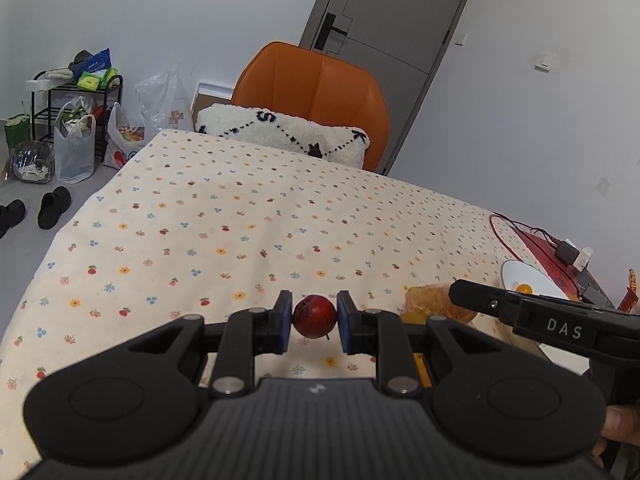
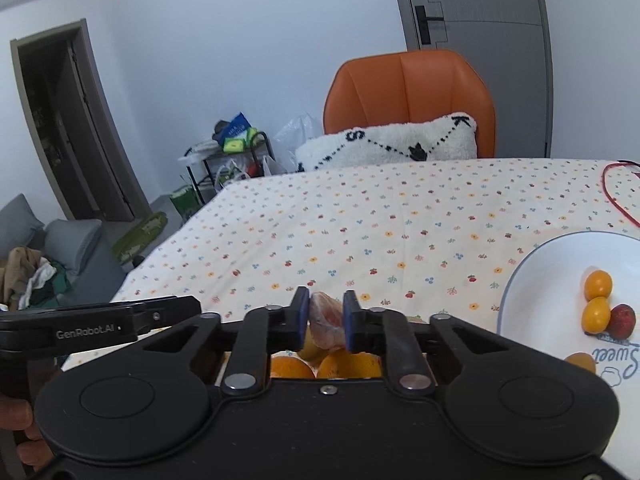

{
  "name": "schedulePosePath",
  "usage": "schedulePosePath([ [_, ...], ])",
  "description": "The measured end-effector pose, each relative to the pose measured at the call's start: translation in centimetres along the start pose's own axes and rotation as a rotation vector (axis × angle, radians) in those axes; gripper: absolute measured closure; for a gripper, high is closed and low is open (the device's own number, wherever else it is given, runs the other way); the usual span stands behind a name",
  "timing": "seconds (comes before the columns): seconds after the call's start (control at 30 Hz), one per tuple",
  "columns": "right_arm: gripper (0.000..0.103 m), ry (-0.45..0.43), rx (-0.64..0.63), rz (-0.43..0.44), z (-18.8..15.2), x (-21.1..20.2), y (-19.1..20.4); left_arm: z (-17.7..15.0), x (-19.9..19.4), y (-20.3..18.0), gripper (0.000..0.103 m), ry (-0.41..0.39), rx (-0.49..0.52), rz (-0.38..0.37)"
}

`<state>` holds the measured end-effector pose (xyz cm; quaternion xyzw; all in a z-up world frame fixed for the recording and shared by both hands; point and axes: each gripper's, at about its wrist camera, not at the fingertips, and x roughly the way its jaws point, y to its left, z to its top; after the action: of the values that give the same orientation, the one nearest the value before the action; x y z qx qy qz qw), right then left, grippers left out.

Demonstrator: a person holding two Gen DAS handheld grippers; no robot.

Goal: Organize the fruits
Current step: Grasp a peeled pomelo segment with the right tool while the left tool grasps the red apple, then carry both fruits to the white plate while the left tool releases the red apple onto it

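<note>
The floral cloth covers the tabletop [image 2: 360,232]; a glossy white plate [image 2: 548,280] at its right edge holds small smooth orange fruits and a red one. The right gripper [image 2: 326,322], nearer it, pinches a pale peeled citrus segment [image 2: 326,320]. The left gripper [image 1: 314,318] pinches a round dark-red fruit [image 1: 315,316].

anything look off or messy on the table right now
Nothing spilled or damaged. The one stray item is a red cable looping over the tablecloth beside the white plate. The left gripper holds a red fruit; the right gripper holds a peeled citrus piece.
</note>
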<state>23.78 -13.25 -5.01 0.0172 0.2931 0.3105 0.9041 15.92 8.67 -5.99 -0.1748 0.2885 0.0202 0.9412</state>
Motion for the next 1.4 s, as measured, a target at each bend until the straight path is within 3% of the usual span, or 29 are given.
schedulePosePath([
  [0.77,0.093,-0.125,0.023,0.038,0.5,-5.0,-2.1,0.4,-0.4,-4.5,0.081,-0.020,0.068,-0.030],
  [1.4,0.094,-0.198,0.094,-0.079,-0.7,-10.0,-8.0,-0.2,0.7,-10.7,0.081,-0.006,0.147,-0.105],
])
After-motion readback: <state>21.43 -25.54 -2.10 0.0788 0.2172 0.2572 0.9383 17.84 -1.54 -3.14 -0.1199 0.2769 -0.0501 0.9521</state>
